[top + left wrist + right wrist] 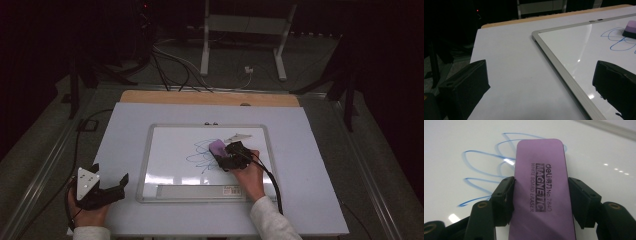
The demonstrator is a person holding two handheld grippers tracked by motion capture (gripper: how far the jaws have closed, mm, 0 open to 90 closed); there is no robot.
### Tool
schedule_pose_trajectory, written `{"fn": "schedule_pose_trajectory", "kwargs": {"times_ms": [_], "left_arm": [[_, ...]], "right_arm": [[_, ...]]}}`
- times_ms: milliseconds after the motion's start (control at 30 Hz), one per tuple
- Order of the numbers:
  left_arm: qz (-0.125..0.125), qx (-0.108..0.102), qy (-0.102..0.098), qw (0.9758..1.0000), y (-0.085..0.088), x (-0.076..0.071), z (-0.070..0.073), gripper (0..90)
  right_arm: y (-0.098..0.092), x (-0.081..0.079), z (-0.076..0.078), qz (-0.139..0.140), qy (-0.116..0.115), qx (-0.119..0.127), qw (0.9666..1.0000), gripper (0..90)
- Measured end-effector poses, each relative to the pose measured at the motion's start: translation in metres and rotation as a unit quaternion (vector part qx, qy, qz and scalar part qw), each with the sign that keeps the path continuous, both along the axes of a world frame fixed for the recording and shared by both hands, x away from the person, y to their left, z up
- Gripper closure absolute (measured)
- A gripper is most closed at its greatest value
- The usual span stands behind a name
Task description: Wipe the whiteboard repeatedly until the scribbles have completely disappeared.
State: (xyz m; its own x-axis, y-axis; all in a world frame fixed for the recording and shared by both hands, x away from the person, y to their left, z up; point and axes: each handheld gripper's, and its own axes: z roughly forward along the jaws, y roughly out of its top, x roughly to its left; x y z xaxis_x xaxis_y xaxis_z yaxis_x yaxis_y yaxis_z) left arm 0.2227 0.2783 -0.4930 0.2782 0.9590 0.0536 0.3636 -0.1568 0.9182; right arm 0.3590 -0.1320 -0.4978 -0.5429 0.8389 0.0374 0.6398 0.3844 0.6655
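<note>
The right gripper point(540, 195) clamps the purple rectangular whiteboard eraser point(541, 185) at centre frame over blue marker scribbles point(481, 172); tilting could lift its edge, leaving streaks. The left gripper point(107, 187) rests wide open and empty at lower left.

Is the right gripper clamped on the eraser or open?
Clamped: the right gripper has both pads against the long sides of the purple eraser, which lies flat on the whiteboard.

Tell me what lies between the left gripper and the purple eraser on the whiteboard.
In the high view, bare table, then the whiteboard frame and clean board surface, lie between the left gripper and the purple eraser, with blue scribble nearest the eraser.
</note>
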Motion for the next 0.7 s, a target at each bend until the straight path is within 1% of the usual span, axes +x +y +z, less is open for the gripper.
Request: {"fn": "schedule_pose_trajectory", "kwargs": {"times_ms": [33, 67, 100, 133, 200, 233, 267, 367, 433, 467, 500, 533, 567, 600, 633, 667, 700], "left_arm": [[0.001, 0.000, 0.000, 1.0000, 0.000, 0.000, 0.000, 1.3], [0.001, 0.000, 0.000, 1.0000, 0.001, 0.000, 0.000, 1.3], [0.001, 0.000, 0.000, 1.0000, 0.001, 0.000, 0.000, 1.3], [0.000, 0.000, 0.000, 1.0000, 0.001, 0.000, 0.000, 1.3], [-0.001, 0.000, 0.001, 1.0000, 0.000, 0.001, -0.001, 1.2], [-0.001, 0.002, 0.002, 1.0000, 0.000, 0.001, -0.001, 1.3], [-0.002, 0.003, 0.002, 1.0000, -0.001, 0.001, -0.001, 1.3], [-0.002, 0.002, 0.000, 1.0000, -0.001, 0.001, 0.000, 1.3], [0.000, 0.000, -0.001, 1.0000, -0.001, 0.000, 0.000, 1.2], [0.000, 0.001, 0.000, 1.0000, 0.000, 0.000, 0.000, 1.3], [0.002, 0.000, 0.000, 1.0000, 0.000, 0.000, 0.000, 1.3], [0.002, 0.000, 0.000, 1.0000, 0.001, 0.000, 0.000, 1.3], [0.002, -0.001, 0.000, 1.0000, 0.001, 0.000, 0.000, 1.3], [0.001, 0.000, 0.000, 1.0000, 0.001, 0.000, 0.000, 1.3], [0.001, -0.001, 0.000, 1.0000, 0.000, 0.001, -0.001, 1.3], [0.000, 0.000, 0.001, 1.0000, 0.000, 0.001, -0.001, 1.3], [-0.001, 0.001, 0.001, 1.0000, -0.001, 0.001, -0.001, 1.3]], "right_arm": [[-0.005, 0.005, 0.000, -0.020, -0.009, -0.012, 0.9997, 41.1], [-0.008, 0.007, 0.000, -0.030, -0.008, -0.010, 0.9995, 41.1], [-0.008, 0.007, 0.000, -0.030, -0.008, -0.010, 0.9995, 41.1], [-0.012, 0.009, 0.000, -0.040, 0.002, 0.003, 0.9992, 41.1], [-0.011, 0.008, 0.000, -0.040, 0.000, 0.002, 0.9992, 41.1], [-0.008, 0.004, 0.000, -0.026, 0.006, 0.008, 0.9996, 41.1], [-0.008, 0.004, 0.000, -0.026, 0.006, 0.008, 0.9996, 41.1], [0.003, -0.004, 0.000, 0.004, 0.003, 0.006, 1.0000, 41.1], [0.003, -0.004, 0.000, 0.006, 0.000, 0.004, 1.0000, 41.1], [-0.001, -0.001, 0.000, -0.006, -0.010, -0.008, 0.9999, 41.1], [-0.001, -0.001, 0.000, -0.006, -0.010, -0.008, 0.9999, 41.1], [-0.004, 0.001, 0.000, -0.016, -0.019, -0.021, 0.9995, 41.1], [-0.008, 0.004, 0.000, -0.027, -0.023, -0.028, 0.9990, 41.1], [-0.016, 0.008, 0.001, -0.043, -0.018, -0.026, 0.9986, 41.1], [-0.016, 0.008, 0.001, -0.043, -0.018, -0.026, 0.9986, 41.1], [-0.018, 0.008, 0.001, -0.046, -0.013, -0.019, 0.9987, 41.1], [-0.017, 0.007, 0.000, -0.046, -0.016, -0.020, 0.9986, 41.1]]}}
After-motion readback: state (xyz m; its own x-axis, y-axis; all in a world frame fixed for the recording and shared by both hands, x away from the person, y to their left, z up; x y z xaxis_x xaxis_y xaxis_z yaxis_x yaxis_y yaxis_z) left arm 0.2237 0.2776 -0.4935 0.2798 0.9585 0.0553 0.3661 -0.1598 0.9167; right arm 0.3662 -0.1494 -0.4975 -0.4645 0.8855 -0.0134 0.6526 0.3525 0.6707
